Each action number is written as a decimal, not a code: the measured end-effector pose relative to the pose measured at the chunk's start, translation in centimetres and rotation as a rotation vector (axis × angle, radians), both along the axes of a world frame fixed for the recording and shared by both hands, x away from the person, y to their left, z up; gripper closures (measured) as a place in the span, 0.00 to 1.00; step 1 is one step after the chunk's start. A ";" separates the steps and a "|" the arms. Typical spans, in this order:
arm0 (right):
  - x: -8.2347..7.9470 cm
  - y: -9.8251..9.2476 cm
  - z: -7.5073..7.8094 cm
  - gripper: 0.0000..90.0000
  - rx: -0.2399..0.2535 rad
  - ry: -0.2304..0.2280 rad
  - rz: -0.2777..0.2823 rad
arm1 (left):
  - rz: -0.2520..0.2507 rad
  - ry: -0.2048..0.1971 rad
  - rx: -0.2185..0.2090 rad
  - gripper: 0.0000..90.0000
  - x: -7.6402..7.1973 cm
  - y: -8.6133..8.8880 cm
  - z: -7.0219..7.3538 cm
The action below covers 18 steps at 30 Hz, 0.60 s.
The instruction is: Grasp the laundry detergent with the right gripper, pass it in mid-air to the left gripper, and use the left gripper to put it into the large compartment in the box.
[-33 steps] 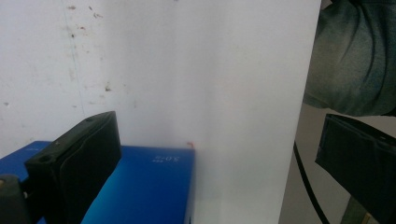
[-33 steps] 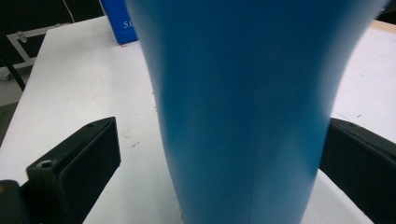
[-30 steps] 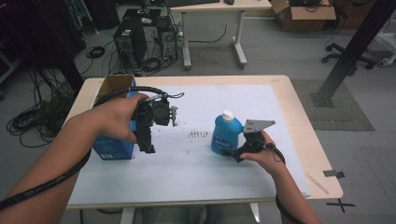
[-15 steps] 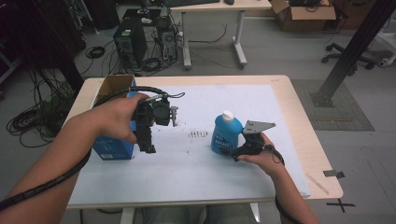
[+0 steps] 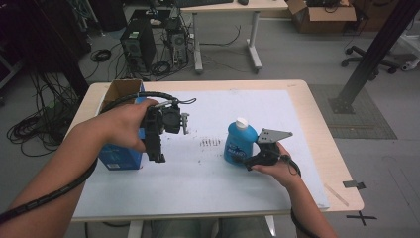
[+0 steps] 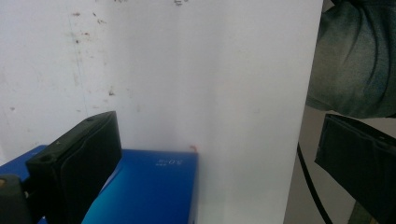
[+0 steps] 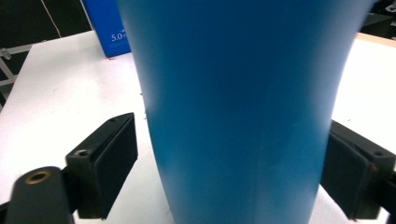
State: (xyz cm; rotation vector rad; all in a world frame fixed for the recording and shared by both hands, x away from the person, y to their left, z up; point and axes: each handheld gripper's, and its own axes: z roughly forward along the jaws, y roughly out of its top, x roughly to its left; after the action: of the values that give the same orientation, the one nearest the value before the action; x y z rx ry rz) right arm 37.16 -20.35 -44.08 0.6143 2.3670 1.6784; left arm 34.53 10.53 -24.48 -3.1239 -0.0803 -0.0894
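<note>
Right claw [image 5: 246, 157] wide, straddling blue bottle [image 5: 239, 144] | left claw [image 5: 157, 148] wide above blue box [image 5: 120, 154] | next, likely: close on bottle.

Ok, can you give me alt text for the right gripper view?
A blue bottle stands close up between the right gripper's two open black jaws, a gap showing at the left jaw. It rests on a white sheet, with a blue box behind at upper left.

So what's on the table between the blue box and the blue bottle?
In the high view, only white sheet with small dark marks between the blue box and blue bottle.
</note>
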 end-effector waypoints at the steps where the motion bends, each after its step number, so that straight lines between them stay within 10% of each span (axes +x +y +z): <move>1: 0.0 0.0 0.0 0.16 0.001 -0.002 0.001 | 0.000 -0.001 0.000 0.01 0.0 0.0 0.0; 18: -0.2 0.3 -0.2 0.29 -0.008 -0.039 -0.001 | 0.000 -0.004 0.009 0.01 0.0 0.0 -0.1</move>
State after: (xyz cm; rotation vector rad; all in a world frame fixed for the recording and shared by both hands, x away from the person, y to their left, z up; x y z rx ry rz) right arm 36.96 -20.08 -44.31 0.5761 2.3450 1.6641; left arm 34.58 10.52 -24.56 -3.1151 -0.0804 -0.0952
